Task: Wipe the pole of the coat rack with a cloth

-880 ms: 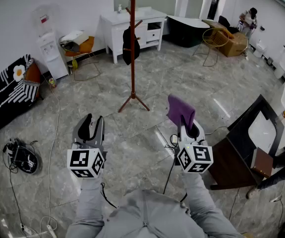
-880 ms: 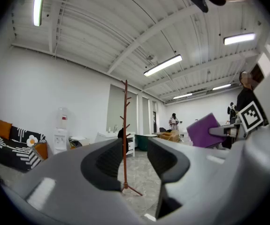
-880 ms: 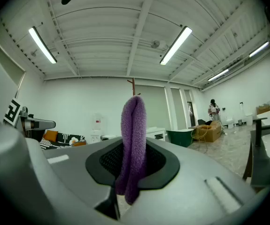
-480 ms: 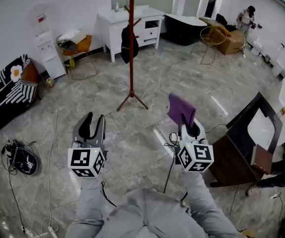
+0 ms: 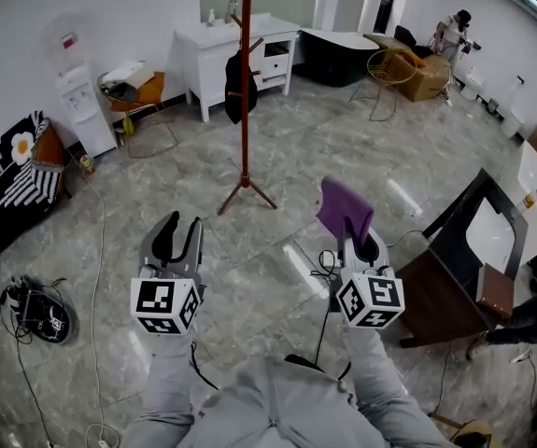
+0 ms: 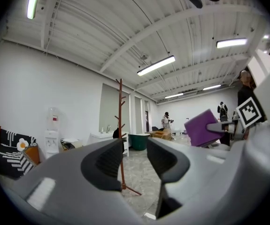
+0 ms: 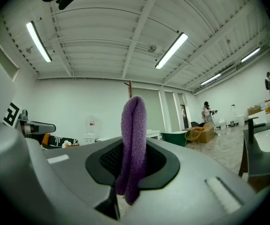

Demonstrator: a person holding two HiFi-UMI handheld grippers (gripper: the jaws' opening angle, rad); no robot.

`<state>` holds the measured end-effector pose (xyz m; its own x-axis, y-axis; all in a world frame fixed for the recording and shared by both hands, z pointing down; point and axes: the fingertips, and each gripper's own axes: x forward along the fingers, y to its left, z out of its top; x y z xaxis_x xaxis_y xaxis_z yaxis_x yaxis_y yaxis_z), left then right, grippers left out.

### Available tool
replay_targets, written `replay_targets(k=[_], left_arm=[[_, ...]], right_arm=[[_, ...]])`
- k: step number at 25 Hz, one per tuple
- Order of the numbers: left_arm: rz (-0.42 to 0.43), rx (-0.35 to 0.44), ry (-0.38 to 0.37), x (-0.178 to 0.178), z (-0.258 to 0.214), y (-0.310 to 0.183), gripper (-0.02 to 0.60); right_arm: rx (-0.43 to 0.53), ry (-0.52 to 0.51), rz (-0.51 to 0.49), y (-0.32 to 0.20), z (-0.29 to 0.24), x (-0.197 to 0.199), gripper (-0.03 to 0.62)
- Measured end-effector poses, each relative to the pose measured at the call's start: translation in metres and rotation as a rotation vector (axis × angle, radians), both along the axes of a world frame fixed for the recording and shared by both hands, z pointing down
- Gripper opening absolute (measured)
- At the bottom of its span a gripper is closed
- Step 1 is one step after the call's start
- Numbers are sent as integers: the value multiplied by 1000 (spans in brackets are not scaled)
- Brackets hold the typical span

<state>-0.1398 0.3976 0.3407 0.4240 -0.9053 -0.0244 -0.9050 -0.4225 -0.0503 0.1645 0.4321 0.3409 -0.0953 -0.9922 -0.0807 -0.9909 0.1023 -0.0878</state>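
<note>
The brown wooden coat rack stands on the marble floor ahead of me, a dark garment hanging from one peg. Its pole shows between the left jaws in the left gripper view. My right gripper is shut on a folded purple cloth, which sticks up from the jaws. My left gripper is open and holds nothing. Both grippers hang well short of the rack, about level with each other.
A white dresser and water dispenser line the far wall. A dark desk stands at the right, a black-and-white sofa at the left. Cables and a dark bag lie on the floor. A person stands far back.
The view has crept forward: the coat rack and furniture sit slightly nearer and lower-left in the head view. Both grippers keep their pose, cloth still held.
</note>
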Motion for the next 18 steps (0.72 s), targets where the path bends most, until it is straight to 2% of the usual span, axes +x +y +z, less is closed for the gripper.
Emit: replay_targets(k=[10, 18], left_arm=[[4, -19, 15, -11, 12, -40, 167], [-39, -29, -4, -4, 20, -113, 167]], right_arm=[[-22, -11, 7, -37, 14, -9, 57], [-38, -43, -51, -124, 30, -5, 57]])
